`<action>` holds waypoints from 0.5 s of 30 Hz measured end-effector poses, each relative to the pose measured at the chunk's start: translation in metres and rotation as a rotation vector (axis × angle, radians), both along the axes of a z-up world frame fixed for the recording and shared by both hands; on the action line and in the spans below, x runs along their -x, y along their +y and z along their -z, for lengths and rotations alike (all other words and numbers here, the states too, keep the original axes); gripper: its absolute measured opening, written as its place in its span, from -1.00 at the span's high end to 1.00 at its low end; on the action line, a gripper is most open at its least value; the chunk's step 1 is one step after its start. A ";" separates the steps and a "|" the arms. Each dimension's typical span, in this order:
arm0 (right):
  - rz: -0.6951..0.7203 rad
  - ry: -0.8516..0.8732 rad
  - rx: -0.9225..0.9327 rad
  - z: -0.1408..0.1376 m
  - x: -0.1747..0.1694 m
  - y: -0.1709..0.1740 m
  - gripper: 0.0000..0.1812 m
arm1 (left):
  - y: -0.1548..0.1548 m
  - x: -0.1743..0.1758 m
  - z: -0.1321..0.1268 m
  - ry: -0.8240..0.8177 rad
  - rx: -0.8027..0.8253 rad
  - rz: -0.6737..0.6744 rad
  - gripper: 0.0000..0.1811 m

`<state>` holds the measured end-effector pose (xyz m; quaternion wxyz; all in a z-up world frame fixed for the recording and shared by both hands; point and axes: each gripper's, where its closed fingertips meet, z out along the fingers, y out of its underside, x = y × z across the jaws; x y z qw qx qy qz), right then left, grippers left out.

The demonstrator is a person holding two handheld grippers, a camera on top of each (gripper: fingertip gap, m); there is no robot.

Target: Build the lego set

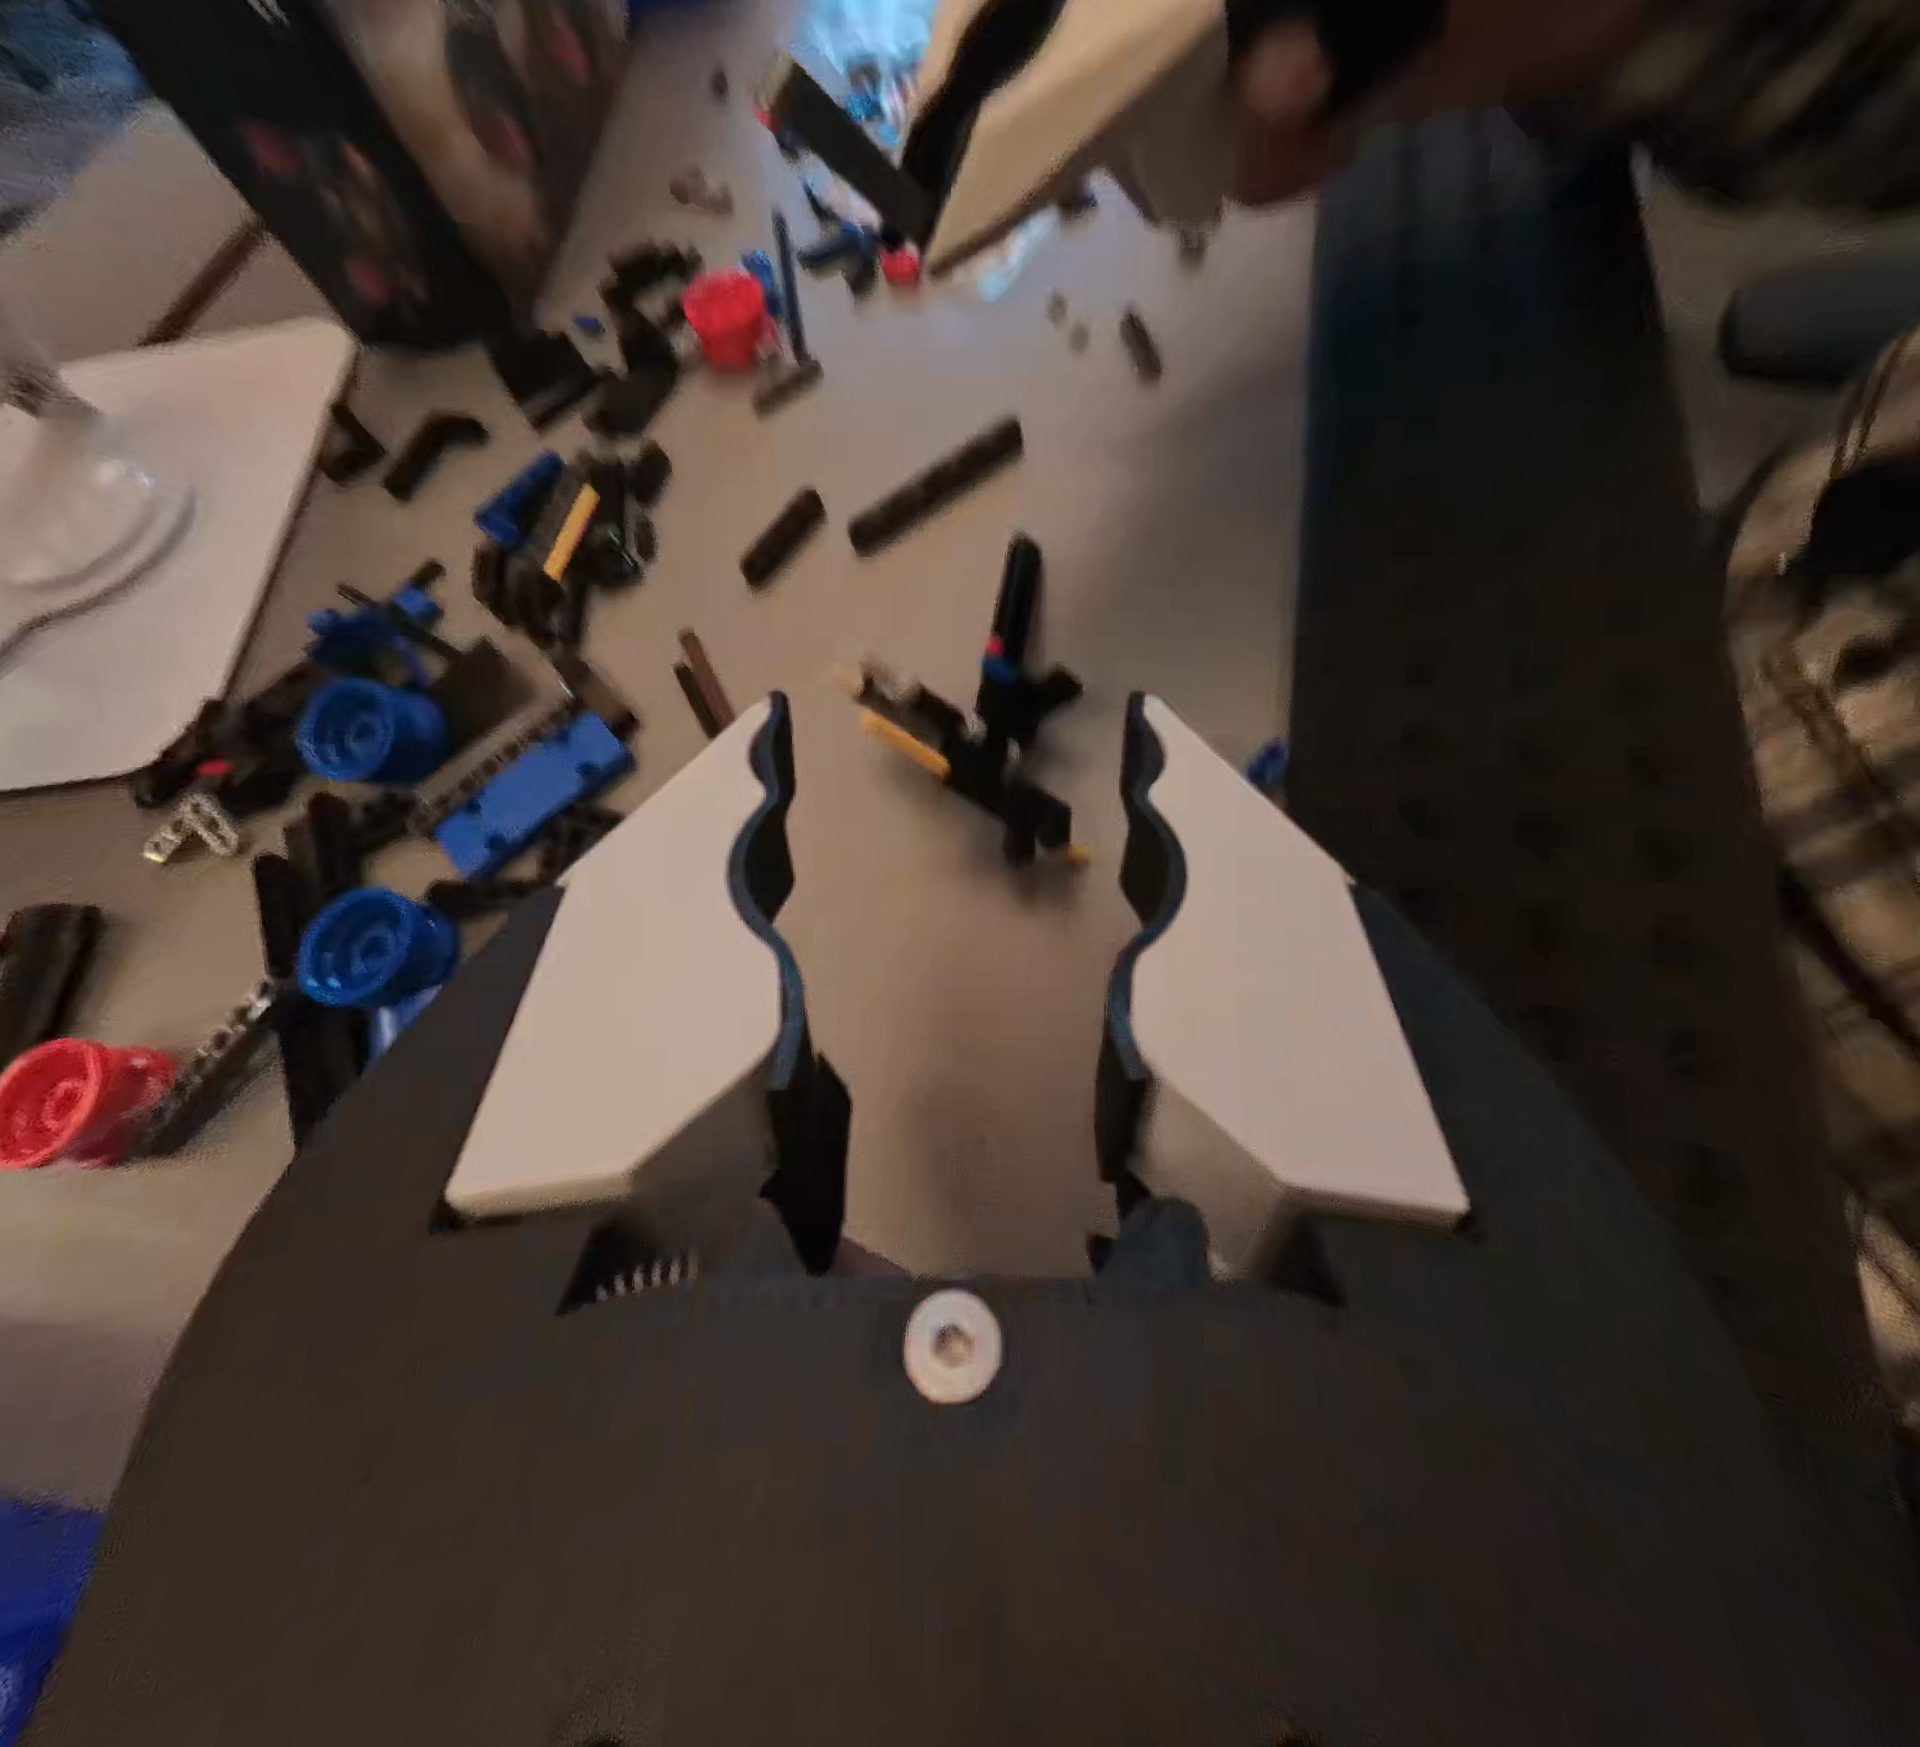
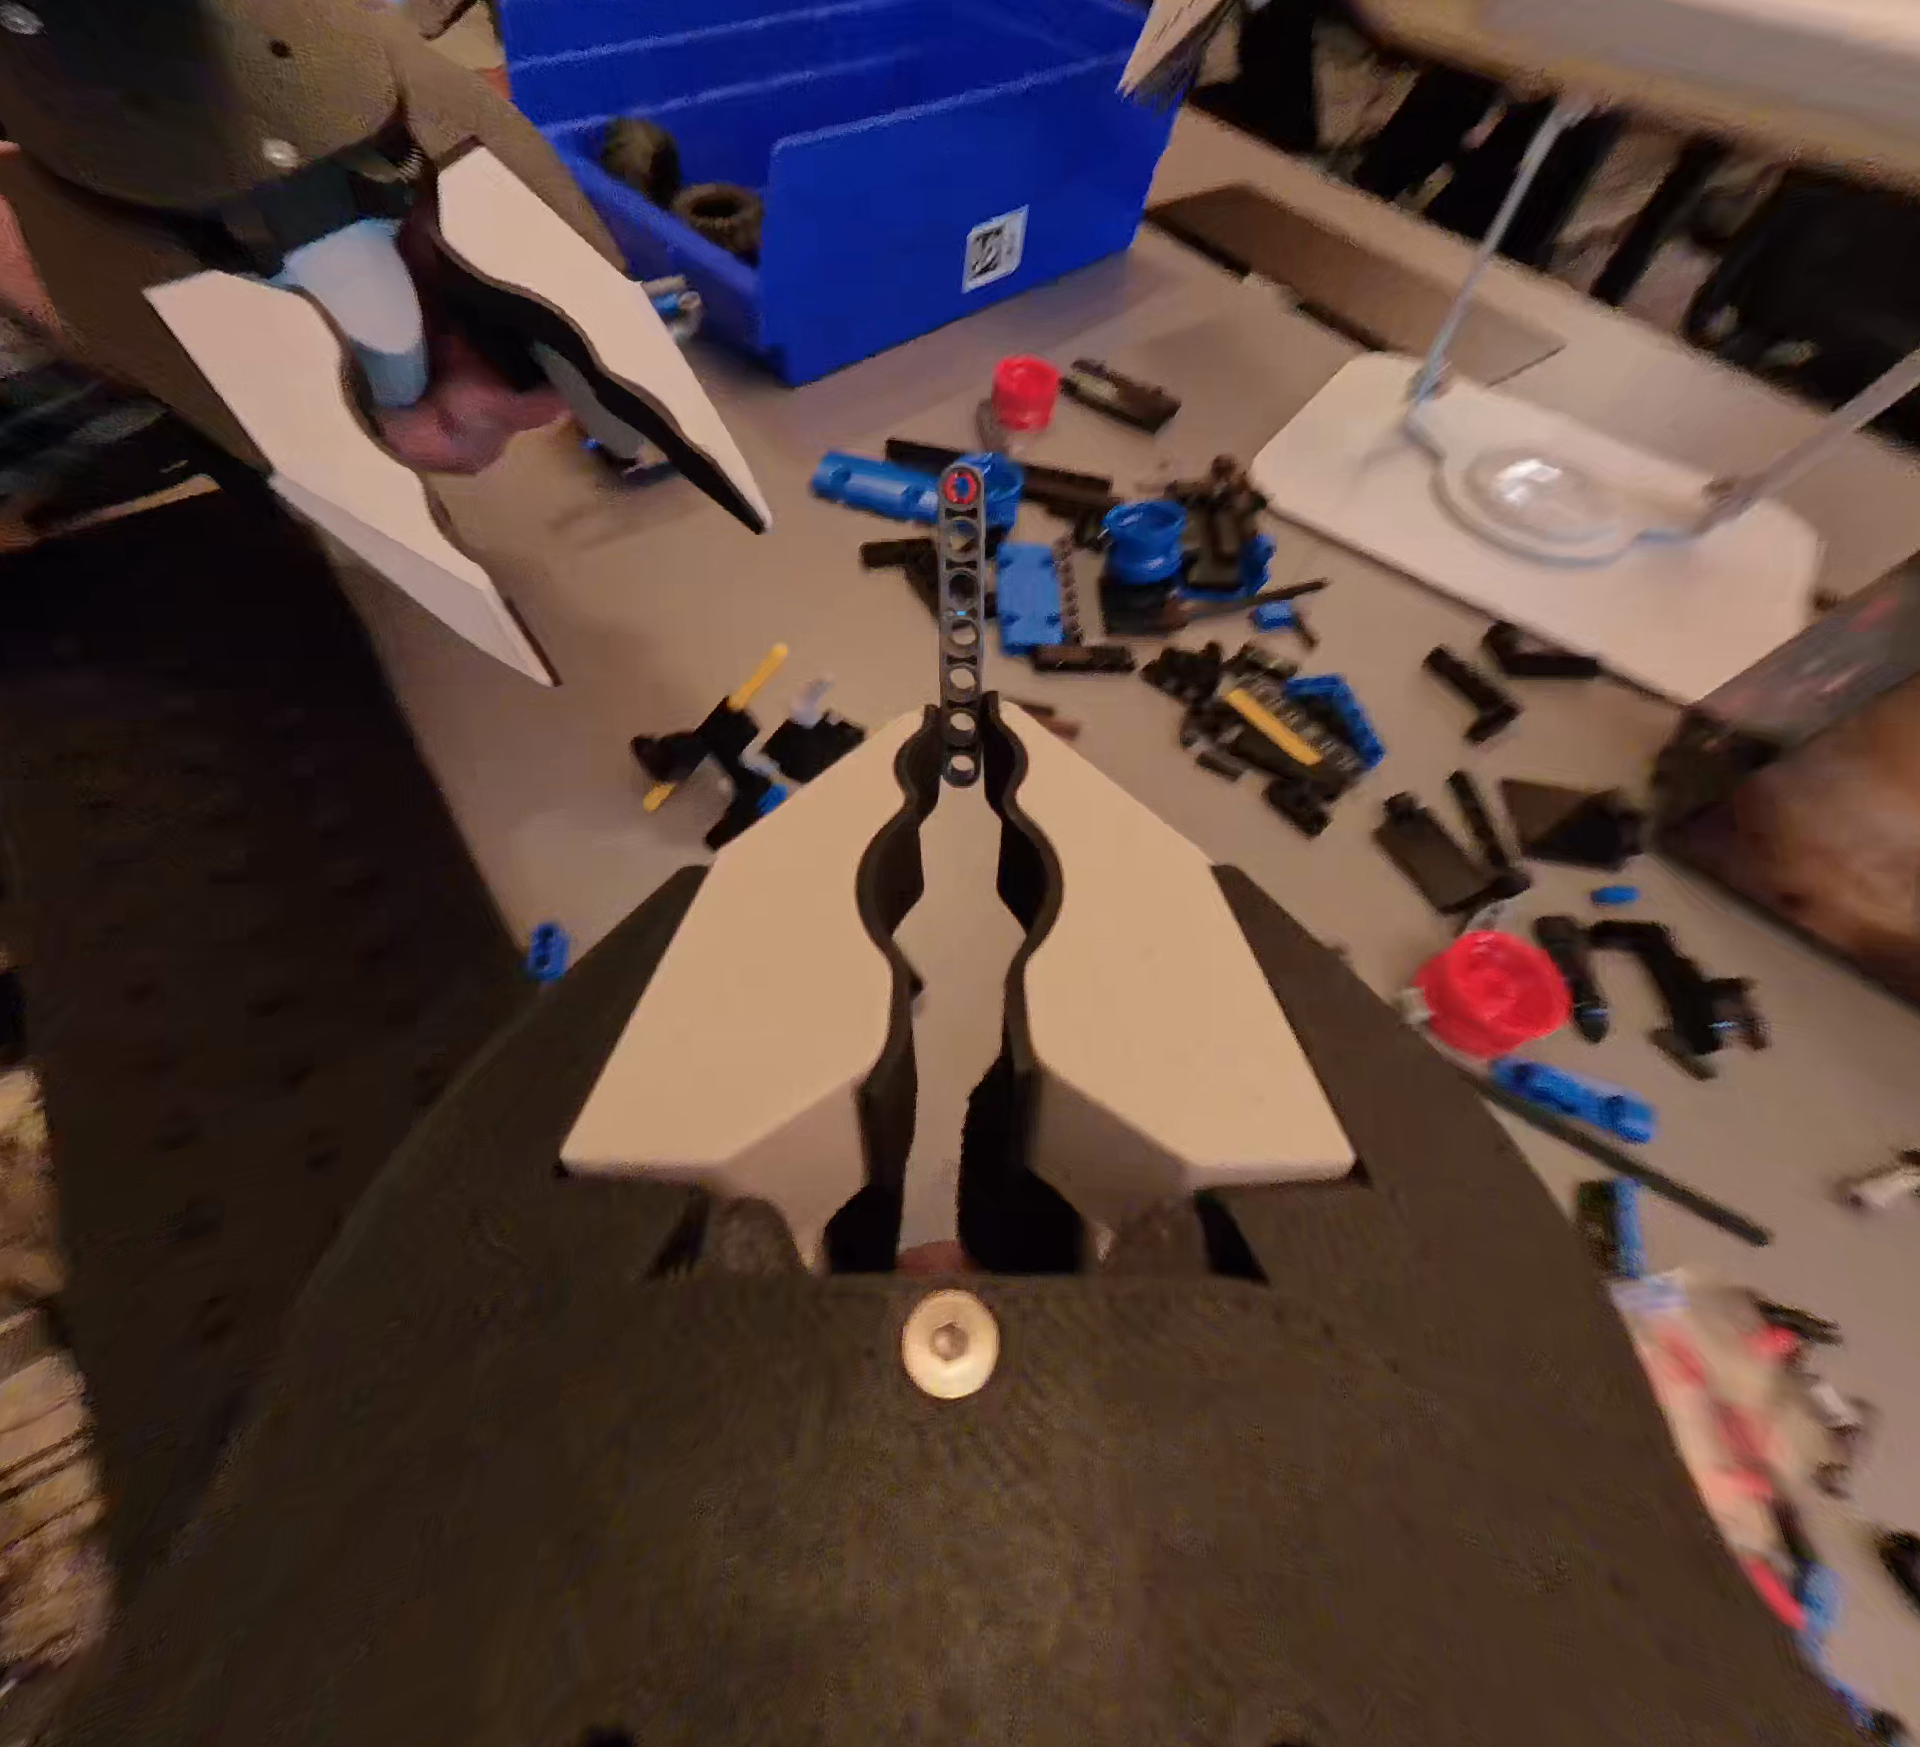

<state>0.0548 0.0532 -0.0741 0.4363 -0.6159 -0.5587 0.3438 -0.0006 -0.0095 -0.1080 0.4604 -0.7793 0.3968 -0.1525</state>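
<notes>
My right gripper point(image 2: 961, 726) is shut on the near end of a long dark beam with holes point(image 2: 961, 617). The beam points away from me over the table and has a red pin point(image 2: 961, 485) in its far end. My left gripper point(image 1: 956, 721) is open and empty, just above a small black assembly with yellow pins point(image 1: 977, 752), which also shows in the right wrist view point(image 2: 727, 741). The left gripper point(image 2: 655, 601) shows open at the upper left of the right wrist view. The right gripper point(image 1: 920, 191) with the beam point(image 1: 842, 139) shows blurred at the top of the left wrist view.
Loose black and blue parts point(image 2: 1278, 710), blue wheels point(image 1: 364, 731) and red wheels point(image 2: 1491, 991) lie scattered on the grey table. A blue bin point(image 2: 862, 170) with black tyres stands at the back. A white stand base point(image 2: 1538, 492), the dark set box point(image 1: 364, 87) and a dark mat point(image 1: 1475, 658) border the area. About 10 cm separates my left fingertips from my right.
</notes>
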 end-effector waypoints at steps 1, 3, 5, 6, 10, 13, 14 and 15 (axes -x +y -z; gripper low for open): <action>-0.019 -0.014 0.040 0.006 -0.001 -0.004 0.93 | -0.004 0.001 0.009 0.029 0.019 0.014 0.32; -0.048 -0.037 0.103 0.018 -0.001 -0.013 0.93 | -0.007 0.000 0.024 0.075 0.044 0.031 0.36; -0.066 -0.063 0.145 0.029 0.000 -0.020 0.93 | -0.006 0.004 0.040 0.163 0.043 0.032 0.40; -0.074 -0.075 0.161 0.033 0.002 -0.023 0.94 | -0.002 0.005 0.044 0.189 0.036 0.023 0.44; -0.119 -0.114 0.210 0.045 0.008 -0.038 0.93 | 0.000 -0.008 0.048 0.097 0.097 0.046 0.45; -0.126 -0.151 0.206 0.054 0.010 -0.042 0.93 | 0.004 -0.011 0.055 0.085 0.138 0.025 0.56; -0.125 -0.157 0.203 0.055 0.010 -0.042 0.93 | 0.005 -0.012 0.057 0.080 0.149 0.021 0.61; -0.122 -0.157 0.204 0.056 0.010 -0.041 0.93 | 0.007 -0.013 0.057 0.050 0.164 0.006 0.65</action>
